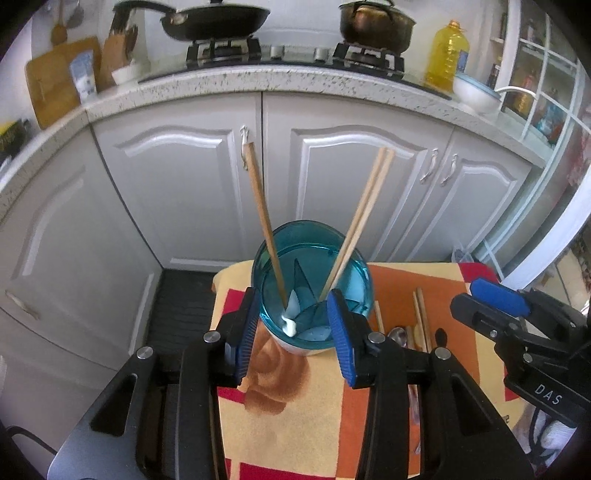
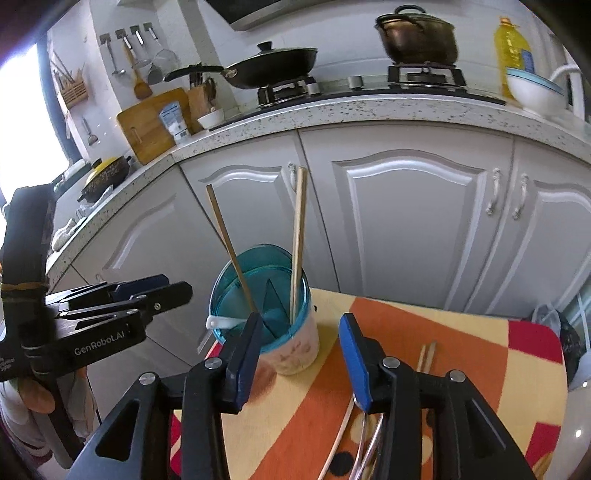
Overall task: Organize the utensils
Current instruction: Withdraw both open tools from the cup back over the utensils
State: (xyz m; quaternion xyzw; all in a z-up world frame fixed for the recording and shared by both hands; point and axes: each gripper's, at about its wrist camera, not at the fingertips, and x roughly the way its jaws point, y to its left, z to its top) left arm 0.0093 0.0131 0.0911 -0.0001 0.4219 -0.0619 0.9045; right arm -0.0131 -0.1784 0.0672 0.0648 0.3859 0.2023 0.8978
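A blue utensil holder (image 1: 312, 258) (image 2: 258, 295) stands on the orange and yellow cloth (image 1: 295, 406) (image 2: 461, 350). It holds a single chopstick (image 1: 260, 206) (image 2: 229, 243), a pair of chopsticks (image 1: 364, 214) (image 2: 297, 240) and a white spoon (image 1: 290, 326) (image 2: 221, 322). My left gripper (image 1: 293, 332) is open, its blue pads on either side of the holder's near rim. My right gripper (image 2: 301, 350) is open and empty, just right of the holder. More chopsticks (image 1: 421, 317) (image 2: 426, 356) and a metal spoon (image 1: 399, 336) lie on the cloth; metal handles (image 2: 365, 443) show under the right gripper.
White cabinet doors (image 1: 177, 192) (image 2: 406, 221) stand close behind the small table. On the counter are a wok (image 1: 207, 20), a pot (image 2: 417, 33), an oil bottle (image 1: 447, 55) and a white bowl (image 2: 535, 92). The table edge falls off at left (image 1: 216, 295).
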